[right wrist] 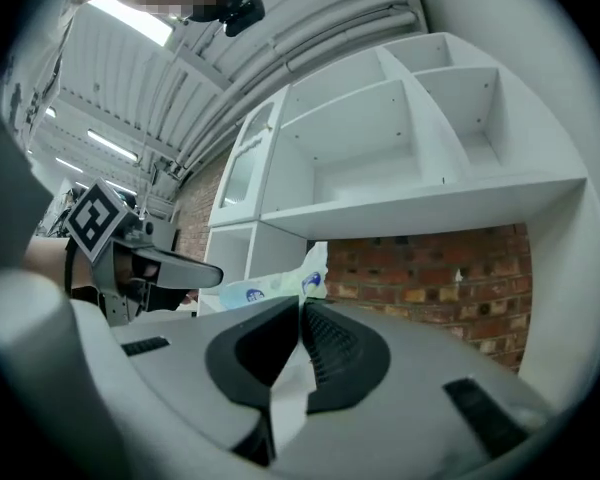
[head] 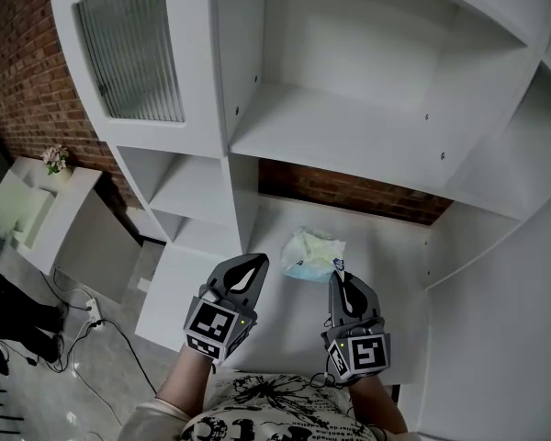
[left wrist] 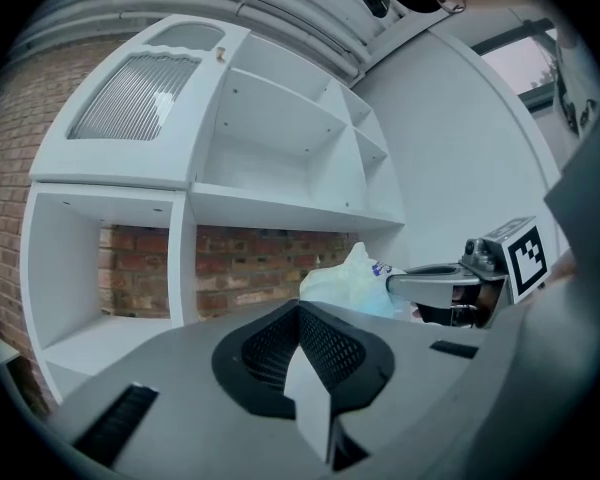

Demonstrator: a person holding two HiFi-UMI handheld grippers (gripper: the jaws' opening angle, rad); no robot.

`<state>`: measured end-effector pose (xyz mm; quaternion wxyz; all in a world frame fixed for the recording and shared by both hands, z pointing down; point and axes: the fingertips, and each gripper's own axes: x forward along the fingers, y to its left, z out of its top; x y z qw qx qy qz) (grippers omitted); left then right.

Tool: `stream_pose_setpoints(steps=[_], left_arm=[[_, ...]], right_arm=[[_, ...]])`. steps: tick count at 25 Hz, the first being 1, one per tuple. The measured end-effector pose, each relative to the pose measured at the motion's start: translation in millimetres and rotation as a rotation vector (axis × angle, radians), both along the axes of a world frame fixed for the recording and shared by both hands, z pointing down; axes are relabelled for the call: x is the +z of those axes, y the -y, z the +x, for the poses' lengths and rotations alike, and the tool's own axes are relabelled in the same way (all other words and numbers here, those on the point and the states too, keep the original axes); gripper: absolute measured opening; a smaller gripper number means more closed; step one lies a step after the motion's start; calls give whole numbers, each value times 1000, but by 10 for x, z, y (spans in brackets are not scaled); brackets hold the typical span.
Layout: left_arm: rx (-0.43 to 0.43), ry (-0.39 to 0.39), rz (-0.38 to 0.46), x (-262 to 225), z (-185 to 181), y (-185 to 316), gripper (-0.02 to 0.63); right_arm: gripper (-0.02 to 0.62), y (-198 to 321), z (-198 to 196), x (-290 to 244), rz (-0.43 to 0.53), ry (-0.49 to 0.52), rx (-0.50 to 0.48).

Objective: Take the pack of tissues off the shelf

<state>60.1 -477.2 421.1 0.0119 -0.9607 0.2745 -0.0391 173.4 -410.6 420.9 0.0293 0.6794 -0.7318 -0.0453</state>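
Observation:
The pack of tissues, a soft pale green and blue plastic pack, lies on the white shelf board in front of the brick back wall. My right gripper is shut, its tips pinching the pack's right edge. In the right gripper view a flap of the pack rises straight from the closed tips. My left gripper hangs shut and holds nothing, just left of the pack. In the left gripper view the pack sits beyond the closed tips, with the right gripper against it.
The white shelf unit has an upper shelf close overhead and side walls around the bay. A ribbed glass door is at upper left. Cables lie on the floor at left, beside a low white cabinet.

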Motion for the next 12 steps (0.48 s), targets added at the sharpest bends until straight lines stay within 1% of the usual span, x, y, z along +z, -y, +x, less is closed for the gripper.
stream_pose_setpoints(steps=[5, 9, 12], left_arm=[[2, -6, -6, -5, 32, 8, 12], [-2, -9, -12, 11, 33, 23, 14], [-4, -10, -14, 35, 41, 12, 14]], right_arm=[[11, -7, 103, 83, -17, 33, 23], [9, 19, 99, 87, -29, 19, 8], [9, 19, 102, 125, -36, 30, 2]])
